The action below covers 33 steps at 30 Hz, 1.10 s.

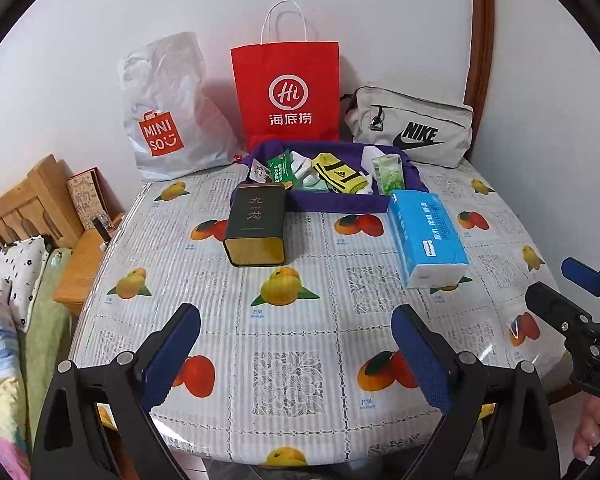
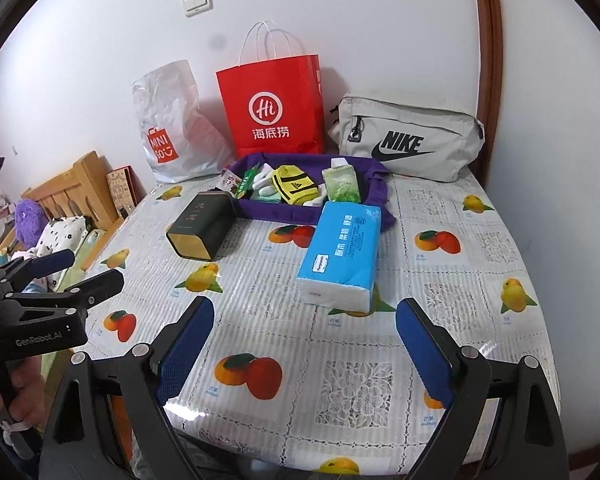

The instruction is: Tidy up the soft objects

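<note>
A purple fabric tray (image 1: 332, 202) (image 2: 284, 216) at the table's far side holds yellow socks (image 1: 336, 174) (image 2: 294, 188), white socks, green packets and a green tissue pack (image 1: 388, 174) (image 2: 342, 186). A blue tissue pack (image 1: 426, 236) (image 2: 342, 254) lies in front of it. A dark tea tin (image 1: 256, 224) (image 2: 202, 226) lies on its side to the left. My left gripper (image 1: 296, 356) (image 2: 80, 270) is open and empty over the near edge. My right gripper (image 2: 304, 350) (image 1: 556, 280) is open and empty beside it.
A white Miniso bag (image 1: 168, 120), a red paper bag (image 1: 288, 92) and a grey Nike pouch (image 1: 412, 128) stand along the wall behind the tray. The table has a fruit-print cloth (image 1: 300, 280). A wooden bed and bedside stand (image 1: 76, 264) lie to the left.
</note>
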Motion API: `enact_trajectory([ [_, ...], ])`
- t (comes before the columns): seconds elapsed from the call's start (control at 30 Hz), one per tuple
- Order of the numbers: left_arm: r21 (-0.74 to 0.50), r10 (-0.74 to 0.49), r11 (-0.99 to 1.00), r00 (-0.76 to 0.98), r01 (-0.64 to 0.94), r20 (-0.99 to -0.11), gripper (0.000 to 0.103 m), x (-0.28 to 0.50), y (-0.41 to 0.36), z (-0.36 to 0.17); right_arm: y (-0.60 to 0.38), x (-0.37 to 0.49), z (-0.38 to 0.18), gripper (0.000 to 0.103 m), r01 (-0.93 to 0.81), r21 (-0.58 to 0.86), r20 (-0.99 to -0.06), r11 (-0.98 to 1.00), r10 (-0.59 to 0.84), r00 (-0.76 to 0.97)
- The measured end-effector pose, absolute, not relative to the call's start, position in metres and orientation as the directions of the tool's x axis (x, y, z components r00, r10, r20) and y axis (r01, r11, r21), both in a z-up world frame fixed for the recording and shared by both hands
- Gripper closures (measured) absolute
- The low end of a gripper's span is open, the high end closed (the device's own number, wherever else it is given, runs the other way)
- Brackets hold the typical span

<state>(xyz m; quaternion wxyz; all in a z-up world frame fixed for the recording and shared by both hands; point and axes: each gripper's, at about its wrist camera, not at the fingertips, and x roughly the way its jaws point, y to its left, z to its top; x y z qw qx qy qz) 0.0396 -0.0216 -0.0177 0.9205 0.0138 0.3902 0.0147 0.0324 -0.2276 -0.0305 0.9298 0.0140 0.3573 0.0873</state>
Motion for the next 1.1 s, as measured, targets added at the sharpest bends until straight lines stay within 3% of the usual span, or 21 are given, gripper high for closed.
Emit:
enact_trajectory([
  [1.1,0.011,0.036,0.999,0.704,-0.039,-0.71,0.006,0.0315,-0.0156,-0.0107,-0.2239,0.0271,-0.029,0.011,-0.146,0.082,-0.656,0.986,0.164,0.737],
])
